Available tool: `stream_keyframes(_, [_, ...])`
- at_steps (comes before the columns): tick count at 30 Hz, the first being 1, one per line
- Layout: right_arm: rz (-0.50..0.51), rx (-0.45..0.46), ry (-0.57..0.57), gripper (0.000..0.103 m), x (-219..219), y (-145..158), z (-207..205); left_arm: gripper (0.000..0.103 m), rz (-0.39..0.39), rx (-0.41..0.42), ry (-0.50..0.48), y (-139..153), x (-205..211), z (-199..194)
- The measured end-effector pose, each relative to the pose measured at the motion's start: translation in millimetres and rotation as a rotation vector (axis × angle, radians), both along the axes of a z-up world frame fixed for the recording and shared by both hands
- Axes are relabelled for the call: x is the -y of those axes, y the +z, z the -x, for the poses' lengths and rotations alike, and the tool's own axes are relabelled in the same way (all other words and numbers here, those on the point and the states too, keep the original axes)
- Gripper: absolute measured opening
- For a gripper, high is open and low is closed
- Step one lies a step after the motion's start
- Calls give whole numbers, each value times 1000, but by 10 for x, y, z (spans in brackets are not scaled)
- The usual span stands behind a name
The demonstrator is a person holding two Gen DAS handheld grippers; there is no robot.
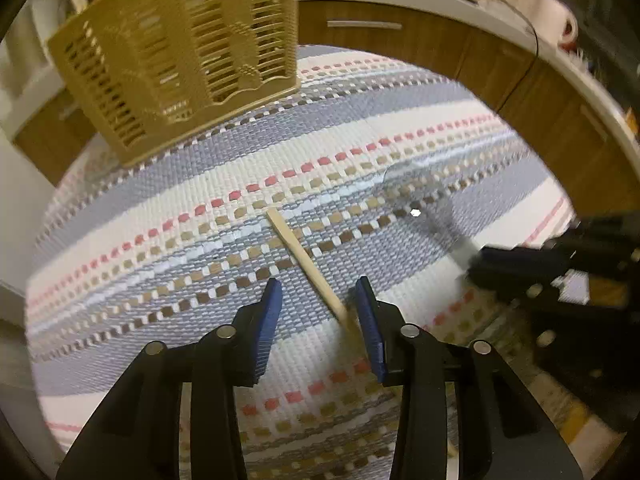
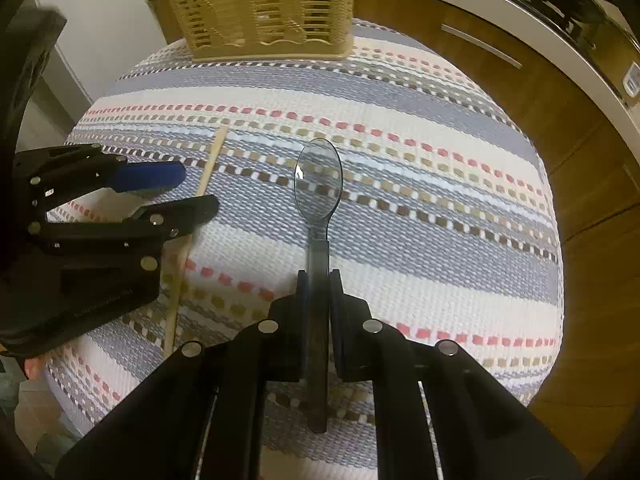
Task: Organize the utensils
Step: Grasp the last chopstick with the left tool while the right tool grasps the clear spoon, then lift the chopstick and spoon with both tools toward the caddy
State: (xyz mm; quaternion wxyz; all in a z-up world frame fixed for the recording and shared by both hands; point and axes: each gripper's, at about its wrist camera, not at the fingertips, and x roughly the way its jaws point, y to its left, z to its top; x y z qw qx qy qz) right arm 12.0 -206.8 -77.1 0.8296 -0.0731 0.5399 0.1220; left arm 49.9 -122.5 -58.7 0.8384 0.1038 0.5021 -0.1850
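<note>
Spoon: a clear, blue-tinted plastic one, its handle clamped between the fingers of the right tongs, bowl pointing forward toward the far edge of the bench. The handle runs back between the two fingers and out behind them. In the left wrist view the same spoon is blurred, sticking out from the right tongs, which come in low from the right side. Whether the bowl touches the cloth cannot be told.

The left tongs stand apart, fingers spread on either side of a wooden stick that lies flat on the striped cloth. The stick's near end sits just beside the right-hand blue pad; the left pad is well clear of it. From the right wrist view the left tongs reach in level from the left edge, and the stick passes between their fingers, running from near to far.

A tan slotted basket stands at the far edge of the bench, on the cloth, well apart from both tongs; in the left view the basket is at the far left corner. Wooden cabinets curve behind the bench.
</note>
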Motion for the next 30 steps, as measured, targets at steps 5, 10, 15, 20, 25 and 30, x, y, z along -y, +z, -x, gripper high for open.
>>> stream_keyframes(5, [-43,-16,-27,4,123,25,1,10,-30,10,-38,20,10,38])
stream_keyframes(10, [-75,-19,-47,2,160,72,-46,4,39,-27,-46,47,-226,11])
stream_keyframes(15, [-93,-22,-66,3,221,89,-121,4,46,-36,-10,54,-453,2])
stream_keyframes(20, [-116,1,-92,4,338,103,-149,5,98,-78,-1,70,-643,-38])
stream_keyframes(25, [-138,1,-85,16,362,133,-168,9,126,-117,-36,121,-617,-134])
stream_keyframes(30, [-146,-34,-71,17,353,154,-311,25,80,-145,-84,114,-501,-250])
